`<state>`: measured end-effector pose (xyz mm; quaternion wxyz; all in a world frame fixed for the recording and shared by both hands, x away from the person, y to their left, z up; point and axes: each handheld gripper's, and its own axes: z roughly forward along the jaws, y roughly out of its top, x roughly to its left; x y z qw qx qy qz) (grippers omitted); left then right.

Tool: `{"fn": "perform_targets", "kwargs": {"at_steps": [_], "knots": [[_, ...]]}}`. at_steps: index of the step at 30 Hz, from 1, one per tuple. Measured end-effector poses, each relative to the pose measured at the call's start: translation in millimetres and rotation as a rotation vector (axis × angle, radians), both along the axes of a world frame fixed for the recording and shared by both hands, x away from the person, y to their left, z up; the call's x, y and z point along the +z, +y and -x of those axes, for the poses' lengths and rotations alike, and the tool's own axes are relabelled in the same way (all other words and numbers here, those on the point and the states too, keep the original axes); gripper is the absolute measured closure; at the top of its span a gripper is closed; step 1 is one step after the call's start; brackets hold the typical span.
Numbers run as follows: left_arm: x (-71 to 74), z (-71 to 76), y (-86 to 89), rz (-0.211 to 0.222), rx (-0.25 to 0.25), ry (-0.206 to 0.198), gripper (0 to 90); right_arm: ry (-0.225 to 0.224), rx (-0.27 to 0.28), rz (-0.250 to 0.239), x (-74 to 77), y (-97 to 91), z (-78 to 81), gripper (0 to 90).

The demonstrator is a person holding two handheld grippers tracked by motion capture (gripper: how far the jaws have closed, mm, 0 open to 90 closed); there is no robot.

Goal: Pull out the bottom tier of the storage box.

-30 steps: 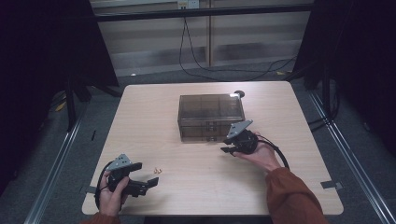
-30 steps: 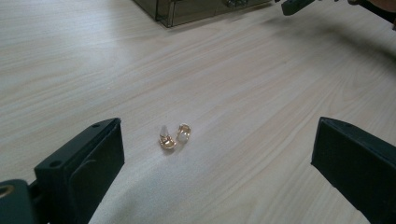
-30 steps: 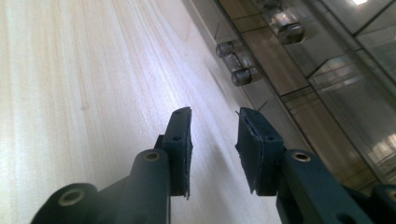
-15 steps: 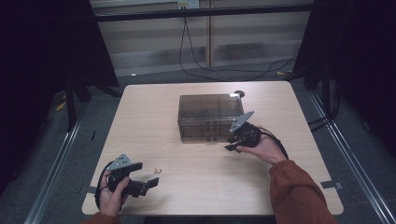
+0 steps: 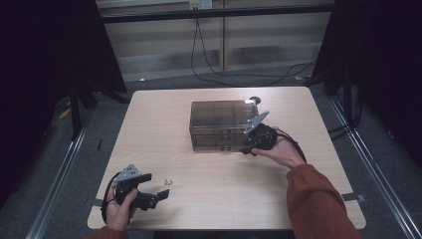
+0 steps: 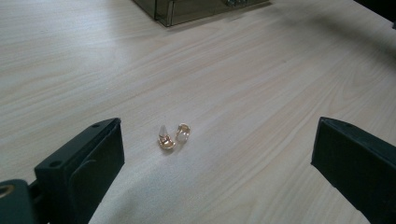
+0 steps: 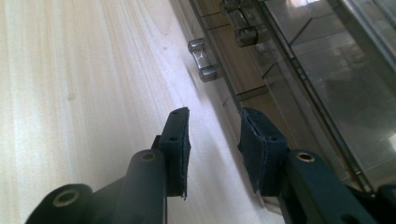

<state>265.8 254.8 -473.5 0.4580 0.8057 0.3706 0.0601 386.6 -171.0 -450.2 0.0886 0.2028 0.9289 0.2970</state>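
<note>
- Since the earlier high view, the right tongs [image 5: 249,147] have edged up and forward along the front of the smoky drawer box [image 5: 221,117], while the left tongs [image 5: 161,195] have kept their place near the front left corner of the tabletop [image 5: 164,129].
- High view, containers: the drawer box stands right of the tabletop's middle, its drawers pushed in; through the tinted top, dividers show, but what lies in the compartments cannot be made out.
- High view, hands: the right hand [image 5: 281,152] reaches in from the lower right in a rust-coloured sleeve [image 5: 318,199], palm up under its tool, tips at the box's front right corner. The left hand [image 5: 119,206] holds its tool level and pointing right, toward two small gold earrings [image 5: 169,182] just ahead of its tips.
- Left gripper view: both black jaws stand wide apart with nothing between the pads; the earrings [image 6: 173,136] lie side by side on the bare wood ahead of them, touching neither jaw. A corner of the box [image 6: 187,8] shows at the top edge.
- Right gripper view: the jaws stand partly apart, empty, tips just short of the box front [image 7: 289,70]; a clear drawer knob [image 7: 201,59] lies ahead of them, untouched, and another knob [image 7: 240,21] farther on.
</note>
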Motion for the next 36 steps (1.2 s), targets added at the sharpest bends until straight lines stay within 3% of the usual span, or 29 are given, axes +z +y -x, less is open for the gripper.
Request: {"fn": "perform_targets", "kwargs": {"at_steps": [9,15,28,36], "knots": [[0.3,0.3,0.6,0.006,0.002,-0.001,2.4,-0.006,0.009,0.03,-4.0,7.4,-7.5,63.1],[0.1,0.1,0.4,0.007,0.004,0.001,2.4,-0.037,0.005,0.041,-4.5,8.9,-8.2,63.0],[0.3,0.0,0.4,0.005,0.002,0.002,2.4,-0.019,-0.015,0.074,-13.1,8.3,-12.6,61.8],[-0.1,-0.1,0.1,0.006,0.002,0.001,2.4,-0.017,-0.014,0.082,-20.1,11.3,-15.9,67.7]]}}
